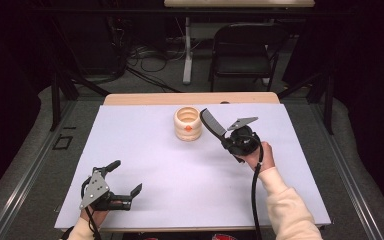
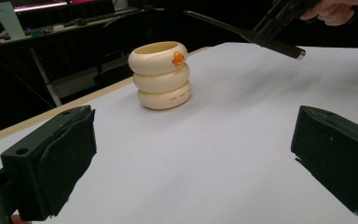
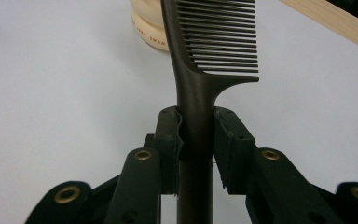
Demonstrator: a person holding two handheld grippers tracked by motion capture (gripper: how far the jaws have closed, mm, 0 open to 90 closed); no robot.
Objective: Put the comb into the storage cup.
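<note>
On the white table (image 1: 145, 165), right gripper (image 3: 198, 135) clamps a black comb (image 3: 214, 42) near the cream holder (image 1: 188, 123); left gripper (image 1: 125, 178) gapes, seemingly empty

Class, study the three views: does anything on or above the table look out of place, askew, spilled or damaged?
Nothing stands out. The cream ringed holder stands upright on the white table. The right claw grips the black comb by its handle; the left claw is open and empty.

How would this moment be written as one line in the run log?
right gripper: shut on black plastic comb handle | comb: raised beside cream ringed holder | left gripper: open, empty, low over white table
</note>
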